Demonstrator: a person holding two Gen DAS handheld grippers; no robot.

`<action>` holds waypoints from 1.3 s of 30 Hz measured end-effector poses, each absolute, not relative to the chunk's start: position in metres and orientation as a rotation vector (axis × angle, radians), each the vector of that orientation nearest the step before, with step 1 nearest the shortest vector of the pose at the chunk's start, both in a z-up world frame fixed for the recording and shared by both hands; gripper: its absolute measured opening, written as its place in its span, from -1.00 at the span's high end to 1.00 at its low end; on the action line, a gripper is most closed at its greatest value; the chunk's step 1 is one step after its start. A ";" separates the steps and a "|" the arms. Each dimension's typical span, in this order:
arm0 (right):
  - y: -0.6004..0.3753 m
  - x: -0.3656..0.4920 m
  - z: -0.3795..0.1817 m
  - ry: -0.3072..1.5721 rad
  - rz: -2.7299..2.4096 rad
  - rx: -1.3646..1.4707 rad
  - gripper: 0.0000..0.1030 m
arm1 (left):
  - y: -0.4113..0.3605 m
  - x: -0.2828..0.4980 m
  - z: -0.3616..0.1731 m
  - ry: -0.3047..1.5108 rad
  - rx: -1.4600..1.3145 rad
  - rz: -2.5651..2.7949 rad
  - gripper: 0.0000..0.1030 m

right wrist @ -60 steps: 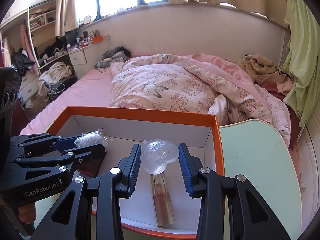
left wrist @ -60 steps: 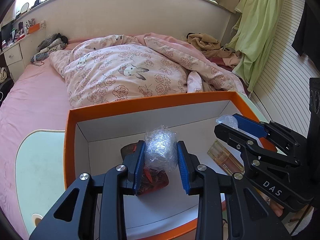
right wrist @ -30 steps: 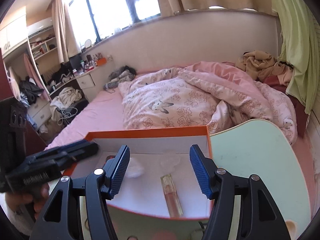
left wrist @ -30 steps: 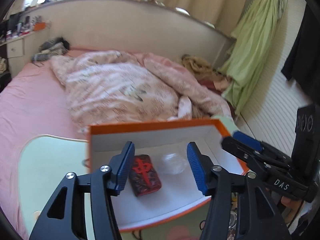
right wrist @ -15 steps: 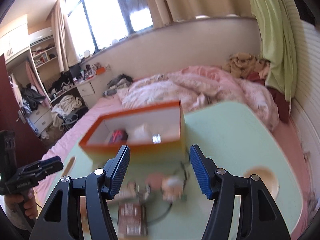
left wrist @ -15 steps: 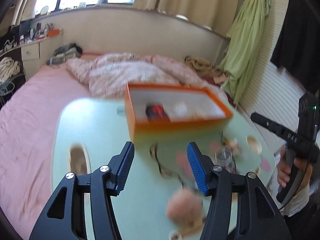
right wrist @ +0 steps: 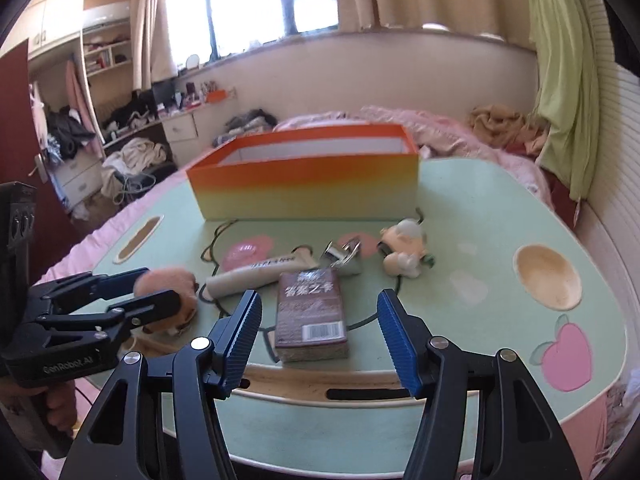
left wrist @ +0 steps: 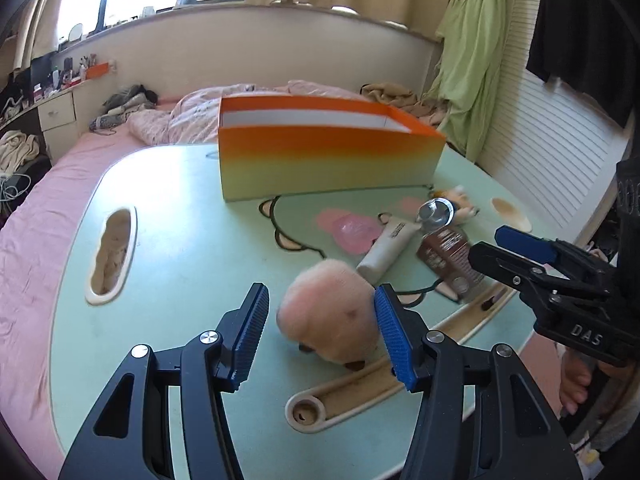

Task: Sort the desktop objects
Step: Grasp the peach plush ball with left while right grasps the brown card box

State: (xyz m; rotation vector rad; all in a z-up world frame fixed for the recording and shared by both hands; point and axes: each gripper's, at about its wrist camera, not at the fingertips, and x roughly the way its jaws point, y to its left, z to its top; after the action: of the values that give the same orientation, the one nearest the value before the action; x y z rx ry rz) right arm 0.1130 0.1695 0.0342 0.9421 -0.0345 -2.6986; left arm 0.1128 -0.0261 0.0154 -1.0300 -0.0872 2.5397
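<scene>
A pink plush ball (left wrist: pixel 330 312) lies on the green table (left wrist: pixel 180 264) between the fingers of my open left gripper (left wrist: pixel 320 330), its right side against the right pad. It also shows in the right wrist view (right wrist: pixel 168 286). My open right gripper (right wrist: pixel 318 338) frames a brown box (right wrist: pixel 310 314) at the table's near edge without touching it. A white tube (right wrist: pixel 256 274), a metal-capped bottle (right wrist: pixel 342 256) and a small pig figure (right wrist: pixel 402 252) lie beyond the box. The orange box (right wrist: pixel 308 184) stands at the back.
A pink disc (right wrist: pixel 240 252) lies near the tube. The table has cut-outs at the left (left wrist: pixel 112 252) and right (right wrist: pixel 548 276), and a groove along its near edge (left wrist: pixel 360 384). A bed with a pink duvet (left wrist: pixel 192 120) lies behind the table.
Both grippers let go of their plastic-wrapped items in the orange box, opened, and pulled back to the near edge. The left now straddles the plush ball, the right the brown box.
</scene>
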 end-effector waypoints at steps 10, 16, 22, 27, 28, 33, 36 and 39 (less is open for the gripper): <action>0.168 0.100 0.017 -0.047 -2.678 1.027 0.23 | -0.029 0.111 0.014 -0.121 -1.028 2.504 0.25; 0.178 0.104 0.029 -0.137 -2.661 1.000 0.23 | -0.039 0.113 0.029 -0.157 -0.991 2.525 0.25; 0.187 0.101 0.050 -0.206 -2.675 0.923 0.23 | -0.054 0.108 0.054 -0.155 -0.931 2.577 0.25; 0.188 0.074 0.076 -0.192 -2.697 0.864 0.23 | -0.060 0.085 0.080 -0.155 -0.884 2.596 0.25; 0.189 0.066 0.080 -0.196 -2.706 0.856 0.23 | -0.058 0.077 0.086 -0.134 -0.880 2.604 0.25; 0.191 0.021 0.095 -0.233 -2.726 0.858 0.23 | -0.046 0.038 0.105 -0.136 -0.865 2.594 0.25; 0.188 -0.008 0.097 -0.253 -2.710 0.891 0.23 | -0.030 0.002 0.111 -0.101 -0.915 2.604 0.25; 0.179 -0.036 0.095 -0.239 -2.701 0.936 0.23 | -0.015 -0.028 0.108 -0.093 -0.956 2.590 0.25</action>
State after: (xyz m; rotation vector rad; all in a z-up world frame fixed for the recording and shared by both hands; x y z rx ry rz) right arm -0.0356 0.1795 0.0945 0.9358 -0.2387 -2.7012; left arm -0.0276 -0.0152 0.1084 -0.9555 -0.0927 2.5902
